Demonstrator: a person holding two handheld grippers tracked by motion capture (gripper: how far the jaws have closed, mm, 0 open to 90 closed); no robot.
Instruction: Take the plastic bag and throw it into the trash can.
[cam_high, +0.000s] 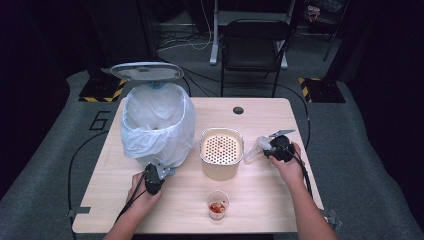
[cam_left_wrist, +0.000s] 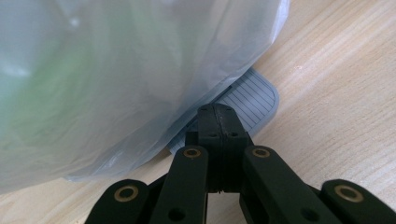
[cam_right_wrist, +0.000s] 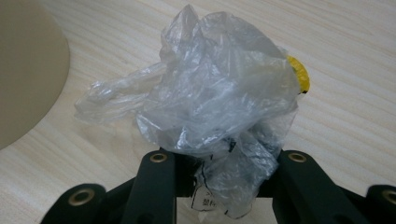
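The right hand-held gripper (cam_right_wrist: 219, 186) is clamping a crumpled clear plastic bag (cam_right_wrist: 219, 98), its jaws pinching the lower folds while the bulk of the bag is billowing up and away from them. A yellow patch (cam_right_wrist: 299, 74) is showing at the bag's right edge; what it is cannot be told. In the high view this right hand-held gripper (cam_high: 274, 148) is sitting at the right middle of the frame, with the bag (cam_high: 256, 148) low over the counter (cam_high: 280, 200), just right of a cream perforated container (cam_high: 221, 152). The grip looks like a pick-up of loose rubbish, likely meant for the bin.

The left hand-held gripper (cam_left_wrist: 219, 116) is clenched with nothing between its jaws, its tips resting on or just over the grey ribbed pedal (cam_left_wrist: 254, 98) jutting from under the bin's liner. In the high view, the left hand-held gripper (cam_high: 159, 172) is lying at the lower left, at the foot of the white-lined bin (cam_high: 157, 125), whose lid (cam_high: 146, 71) is standing raised; pressing the pedal appears to be what is keeping it open.

Between the bag and the bin's mouth, the perforated container is standing in the direct line, so the bag would need lifting over or around it. A small clear cup (cam_high: 217, 204) holding something reddish is sitting near the bottom centre, well clear of that path. Behind the counter a black chair (cam_high: 255, 50) is standing at the top of the frame.
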